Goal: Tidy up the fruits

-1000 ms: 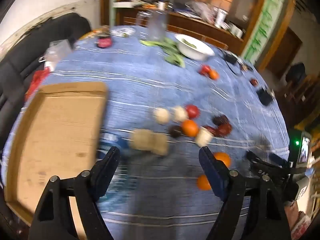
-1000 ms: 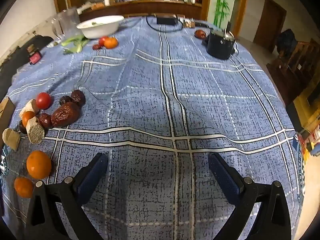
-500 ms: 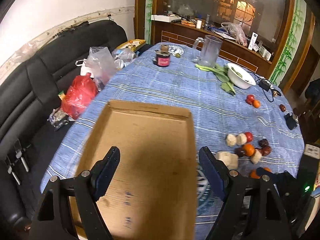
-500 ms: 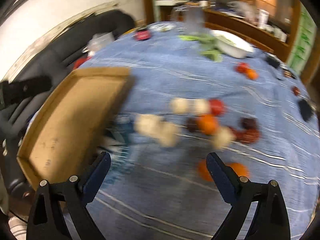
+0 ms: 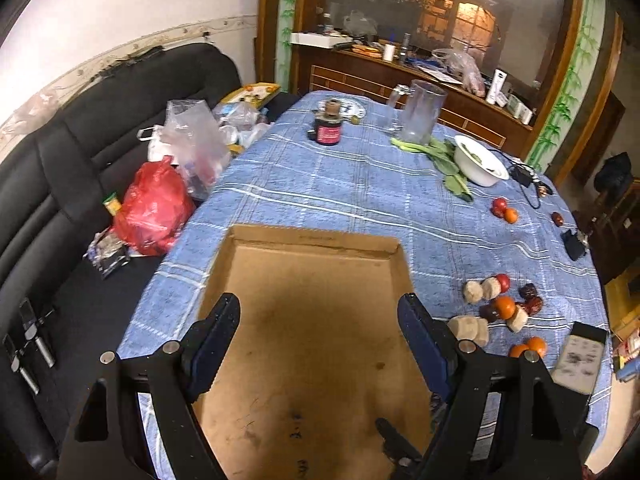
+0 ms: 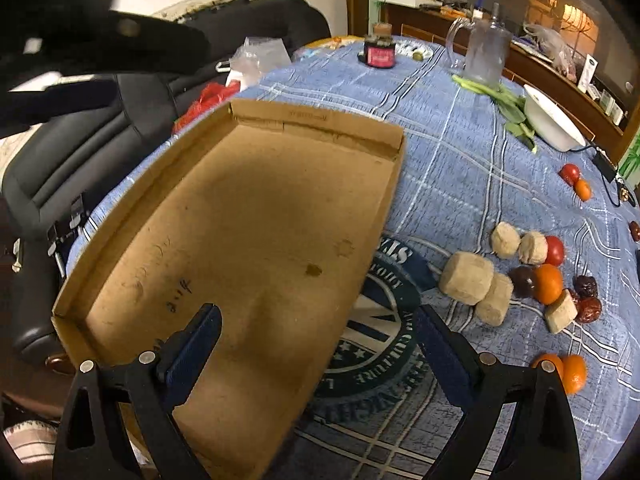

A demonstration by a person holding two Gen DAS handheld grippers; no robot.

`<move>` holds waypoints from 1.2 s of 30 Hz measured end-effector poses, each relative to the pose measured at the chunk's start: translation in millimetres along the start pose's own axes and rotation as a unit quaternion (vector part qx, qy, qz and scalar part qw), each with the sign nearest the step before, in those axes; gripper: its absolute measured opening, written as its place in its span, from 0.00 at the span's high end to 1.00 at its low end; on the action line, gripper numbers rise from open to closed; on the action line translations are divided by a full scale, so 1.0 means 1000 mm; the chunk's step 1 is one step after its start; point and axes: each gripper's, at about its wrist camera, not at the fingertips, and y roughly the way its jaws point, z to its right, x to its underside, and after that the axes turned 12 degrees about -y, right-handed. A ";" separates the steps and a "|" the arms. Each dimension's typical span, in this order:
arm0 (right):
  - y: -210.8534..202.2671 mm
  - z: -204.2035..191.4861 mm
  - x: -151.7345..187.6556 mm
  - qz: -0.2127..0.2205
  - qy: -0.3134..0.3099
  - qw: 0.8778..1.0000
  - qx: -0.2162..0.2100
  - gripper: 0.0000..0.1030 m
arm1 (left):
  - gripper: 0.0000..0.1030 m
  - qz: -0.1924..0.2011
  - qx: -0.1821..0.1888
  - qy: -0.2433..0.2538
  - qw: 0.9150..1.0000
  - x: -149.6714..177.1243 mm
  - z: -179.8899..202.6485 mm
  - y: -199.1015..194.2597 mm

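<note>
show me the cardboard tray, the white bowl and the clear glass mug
cardboard tray (image 6: pixel 256 216), right wrist view, on its bare brown floor
white bowl (image 5: pixel 478 160), left wrist view, on its outer side wall
clear glass mug (image 5: pixel 420 114), left wrist view, on its see-through body

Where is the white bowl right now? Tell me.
The white bowl sits at the far right of the blue checked tablecloth in both wrist views, beside the green leafy vegetables and just right of the clear glass pitcher.
</note>
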 end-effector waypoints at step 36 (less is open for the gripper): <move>-0.033 0.202 0.113 -0.016 0.210 0.977 0.038 0.34 | 0.69 -0.179 0.101 0.119 0.971 0.059 0.142 0.120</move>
